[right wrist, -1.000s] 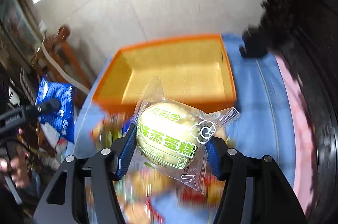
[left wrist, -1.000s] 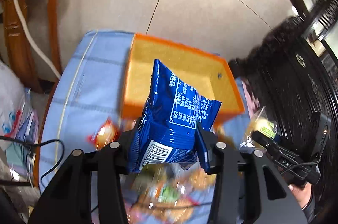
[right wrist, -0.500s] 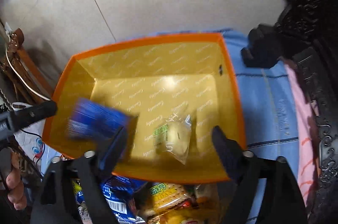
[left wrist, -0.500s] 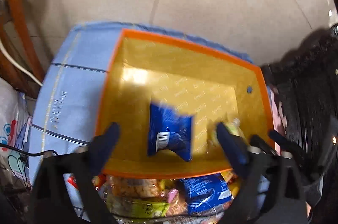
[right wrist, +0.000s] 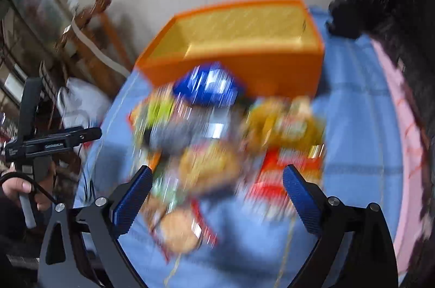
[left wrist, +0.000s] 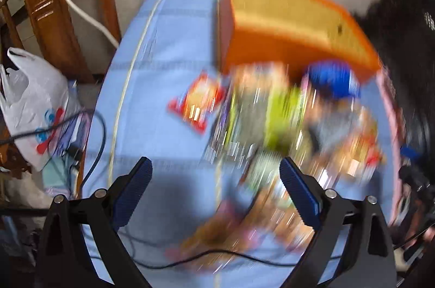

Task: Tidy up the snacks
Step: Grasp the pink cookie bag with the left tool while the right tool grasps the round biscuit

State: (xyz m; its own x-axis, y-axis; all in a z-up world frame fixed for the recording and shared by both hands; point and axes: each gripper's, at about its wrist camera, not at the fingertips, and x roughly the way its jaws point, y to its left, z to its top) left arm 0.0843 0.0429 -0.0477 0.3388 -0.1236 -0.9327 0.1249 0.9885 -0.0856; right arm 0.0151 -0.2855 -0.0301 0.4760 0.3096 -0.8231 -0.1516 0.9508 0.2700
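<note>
Snacks (left wrist: 285, 141) lie heaped and motion-blurred on the blue-clothed counter (left wrist: 168, 48), just in front of the orange box (left wrist: 274, 43). Left hand-held gripper (left wrist: 216, 188) hangs released and empty above them; right hand-held gripper (right wrist: 217, 192) likewise. Judged step: reaching for fresh packets. Next, each must settle over one packet and clench.

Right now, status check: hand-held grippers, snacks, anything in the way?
Left hand-held gripper open, empty. Right hand-held gripper open, empty. Snack pile on blue cloth, in front of orange box. Frames blurred; nothing visibly blocking.
</note>
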